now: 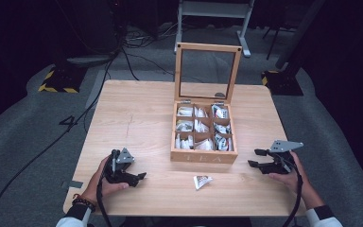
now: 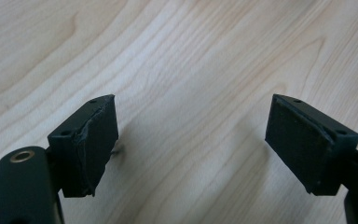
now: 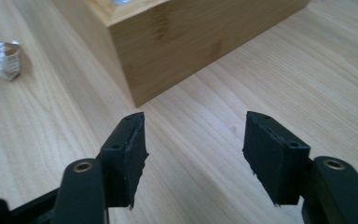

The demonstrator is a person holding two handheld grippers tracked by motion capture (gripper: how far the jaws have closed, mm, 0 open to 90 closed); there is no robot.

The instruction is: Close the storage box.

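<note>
A wooden tea box (image 1: pixel 203 155) stands open on the table, its glass lid (image 1: pixel 207 72) raised; several compartments hold white tea packets (image 1: pixel 203 126). One loose tea packet (image 1: pixel 202 181) lies on the table in front of the box, seen too at the upper left of the right gripper view as a crumpled packet (image 3: pixel 1 58). My left gripper (image 1: pixel 141 178) rests at the front left, open over bare wood (image 2: pixel 191 130). My right gripper (image 1: pixel 256 158) is at the front right, open and empty, pointing toward the box's corner (image 3: pixel 140 88).
The table (image 1: pixel 137 118) has bare wood left of the box and along the front edge. Beyond it are cables on the grey floor (image 1: pixel 38 137), a yellow-black stand base (image 1: pixel 56 82) and a white frame (image 1: pixel 212 14).
</note>
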